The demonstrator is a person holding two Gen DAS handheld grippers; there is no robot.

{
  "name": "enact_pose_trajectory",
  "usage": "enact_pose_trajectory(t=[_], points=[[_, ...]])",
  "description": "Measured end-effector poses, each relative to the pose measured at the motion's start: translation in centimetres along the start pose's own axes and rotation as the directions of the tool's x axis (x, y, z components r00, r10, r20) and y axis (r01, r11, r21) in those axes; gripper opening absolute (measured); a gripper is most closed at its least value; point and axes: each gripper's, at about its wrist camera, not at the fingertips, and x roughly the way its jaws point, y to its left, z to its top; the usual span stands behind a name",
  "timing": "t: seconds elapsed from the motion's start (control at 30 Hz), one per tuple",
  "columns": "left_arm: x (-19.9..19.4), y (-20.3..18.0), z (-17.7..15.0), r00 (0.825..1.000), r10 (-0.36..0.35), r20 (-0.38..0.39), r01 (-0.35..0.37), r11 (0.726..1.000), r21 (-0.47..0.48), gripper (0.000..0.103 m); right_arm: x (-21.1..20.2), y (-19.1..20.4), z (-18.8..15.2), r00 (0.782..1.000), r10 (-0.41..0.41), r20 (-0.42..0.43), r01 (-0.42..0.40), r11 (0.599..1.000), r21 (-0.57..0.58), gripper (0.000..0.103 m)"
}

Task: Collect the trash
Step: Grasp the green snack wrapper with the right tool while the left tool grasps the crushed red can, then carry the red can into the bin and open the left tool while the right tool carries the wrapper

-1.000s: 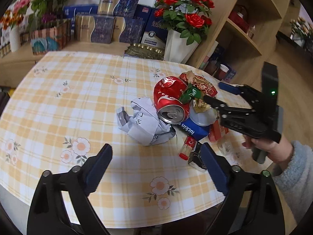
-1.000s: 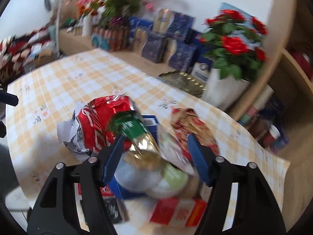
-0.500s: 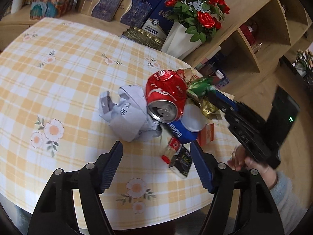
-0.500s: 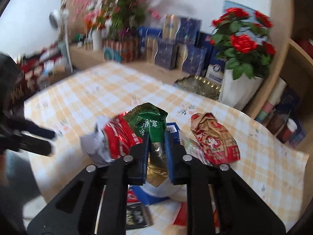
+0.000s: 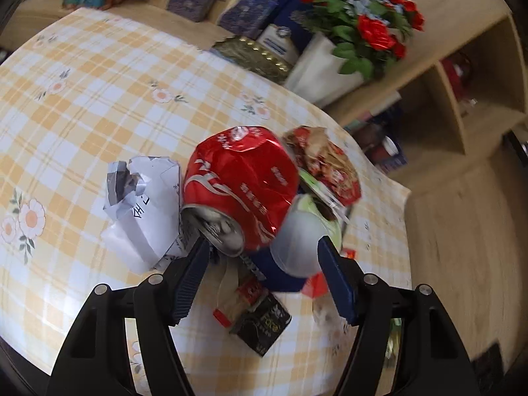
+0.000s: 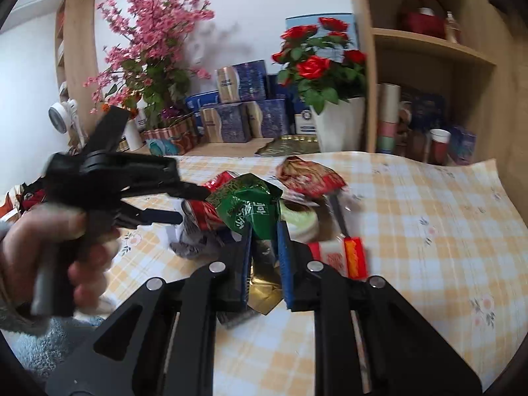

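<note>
A crushed red can (image 5: 241,184) lies on the checked tablecloth (image 5: 99,99), with crumpled white paper (image 5: 142,208) at its left and a red-brown wrapper (image 5: 326,165) behind it. My left gripper (image 5: 264,247) is closing. The can's end and a blue carton (image 5: 280,274) sit between its fingers, which are not pressing on them. My right gripper (image 6: 265,231) is shut on a green wrapper (image 6: 250,204) with a gold inside, held just above the pile. In the right wrist view a hand holds the left gripper (image 6: 189,204) at the can (image 6: 204,213).
Small sachets (image 5: 244,297) and a black packet (image 5: 264,323) lie near the table's front edge. A white vase of red roses (image 5: 323,66), a gold tray (image 5: 254,56) and blue gift boxes (image 6: 244,118) stand behind. Wooden shelves (image 5: 462,99) rise at the right.
My right gripper shut on the green wrapper and drew it off the pile. My left gripper moved in on the can and its jaws narrowed.
</note>
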Motion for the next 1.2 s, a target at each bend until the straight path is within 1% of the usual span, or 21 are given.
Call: enact_pose_trajectory(t=[0.07,0.13,0.27,0.33,0.43,0.5,0.57,0.8,1.0,1.07,1.2], points=[[0.6,0.3,0.3,1.000,0.024,0.007,-0.024,0.998,-0.053,0.060,-1.2,-0.3,-0.6,1.000,-0.024,0.006,0.024,0.999,-0.025,0.018],[0.9,0.9,0.7,0.999,0.050,0.018,-0.047,0.993,-0.108,0.059,-2.2,-0.7,-0.9,0.999,-0.046,0.015,0.046,0.998,-0.043,0.018],[2.0,2.1,1.4,0.997,0.082,0.001,-0.080,0.976,-0.202,0.058,-3.6,-2.3,-1.3,0.998,-0.060,0.024,0.061,0.998,-0.008,0.018],[2.3,2.5,1.7,0.996,0.084,-0.004,-0.083,0.969,-0.232,0.058,-3.7,-2.9,-1.4,0.998,-0.059,0.019,0.059,0.998,0.005,0.018],[2.7,2.6,2.0,0.996,0.094,-0.007,-0.093,0.965,-0.244,0.056,-3.5,-3.4,-1.9,0.998,-0.066,0.003,0.066,0.998,0.016,0.018],[2.8,2.8,2.0,0.995,0.098,-0.009,-0.097,0.965,-0.245,0.041,-3.3,-3.3,-2.2,0.998,-0.066,-0.008,0.066,0.998,0.013,0.018],[2.5,3.3,2.0,0.996,0.089,0.009,-0.084,0.963,-0.255,0.033,-3.0,-3.0,-2.4,0.998,-0.063,-0.017,0.063,0.998,0.002,0.018],[0.0,3.8,1.8,0.997,0.047,0.066,-0.036,0.986,-0.161,0.032,-3.1,-1.5,-2.6,0.999,-0.042,-0.024,0.041,0.998,-0.037,0.018],[-4.6,3.0,1.6,0.991,0.018,0.129,-0.015,0.999,-0.028,0.032,-4.0,-0.8,-1.8,1.000,-0.006,-0.006,0.006,1.000,-0.010,0.018],[-6.2,3.1,1.2,0.991,0.002,0.135,-0.002,1.000,-0.001,0.032,-4.3,-0.5,-1.7,1.000,0.003,-0.004,-0.003,1.000,0.002,0.018],[-8.8,3.3,-0.5,0.993,-0.020,0.117,0.013,0.998,0.060,0.032,-5.5,0.3,-1.6,1.000,0.028,0.001,-0.028,0.999,0.017,0.018]])
